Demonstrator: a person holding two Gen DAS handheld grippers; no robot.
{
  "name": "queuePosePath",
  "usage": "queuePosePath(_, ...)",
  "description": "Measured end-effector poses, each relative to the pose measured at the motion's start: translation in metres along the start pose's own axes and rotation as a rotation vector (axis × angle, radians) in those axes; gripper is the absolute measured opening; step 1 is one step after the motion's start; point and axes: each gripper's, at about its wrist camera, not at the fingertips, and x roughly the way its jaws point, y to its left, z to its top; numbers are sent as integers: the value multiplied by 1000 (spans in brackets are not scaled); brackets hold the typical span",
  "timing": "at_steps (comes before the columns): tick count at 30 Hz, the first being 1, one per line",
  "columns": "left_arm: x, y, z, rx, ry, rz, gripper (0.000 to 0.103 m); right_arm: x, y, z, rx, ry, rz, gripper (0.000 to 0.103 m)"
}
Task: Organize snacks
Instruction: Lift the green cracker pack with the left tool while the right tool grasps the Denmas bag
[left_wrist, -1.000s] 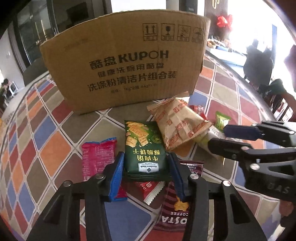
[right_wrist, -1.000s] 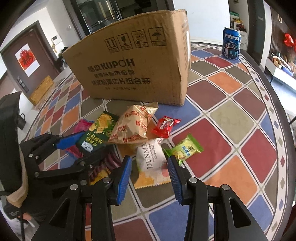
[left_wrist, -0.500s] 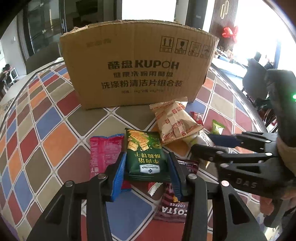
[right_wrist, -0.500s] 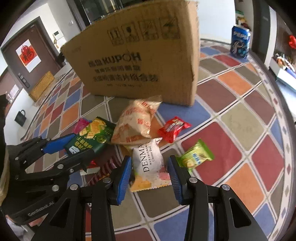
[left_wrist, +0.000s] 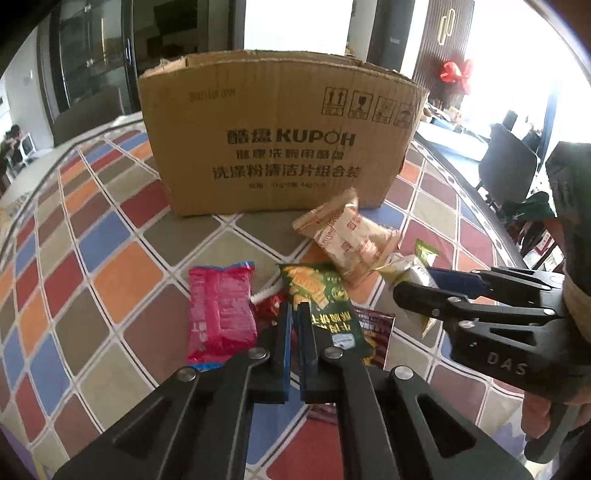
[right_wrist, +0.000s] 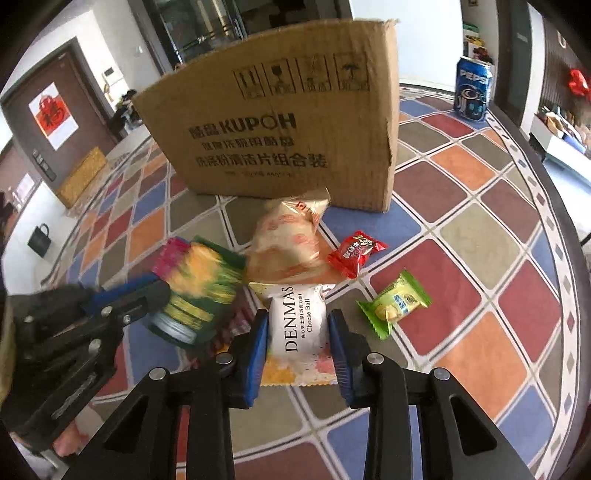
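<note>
Left tongs (left_wrist: 294, 341) newly narrowed; one green packet (left_wrist: 325, 299).

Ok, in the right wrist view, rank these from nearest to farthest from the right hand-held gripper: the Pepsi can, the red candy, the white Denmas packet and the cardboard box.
1. White Denmas packet, between the fingers of the right hand-held gripper.
2. Red candy, just ahead, slightly right.
3. Cardboard box, behind the snacks, centre.
4. Pepsi can, far right, beyond the box.

I read "KUPOH" with handling symbols on the cardboard box (right_wrist: 280, 133) at my twelve o'clock. The white packet (right_wrist: 299, 325) says "DENMAS… Cheese Ball". The blue can (right_wrist: 473, 88) at one o'clock reads "PEPSI". "DAS" shows on the right gripper (left_wrist: 410, 284).
</note>
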Motion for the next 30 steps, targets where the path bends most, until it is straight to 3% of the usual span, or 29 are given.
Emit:
queuePosePath(3,2,0,-3,-3,17,-20,33,-8,2,-3,6,-16,-9,33)
queuePosePath(5,-1,-5,-4,19,-6,-13,35,-10,3,-6,13,-19,-13,33)
queuePosePath(7,-1,-12,-4,51,-15,8,48,-11,2,-9,30,-18,-8,33)
queuePosePath(15,23,-42,-5,151,14,91,49,-15,-17,-23,98,-16,-3,33)
queuePosePath(19,29,-45,-7,170,7,127,44,-14,-20,-25,107,-14,-10,33)
queuePosePath(30,3,-24,-4,78,-47,60,42,-19,-9,-22,94,-36,7,33)
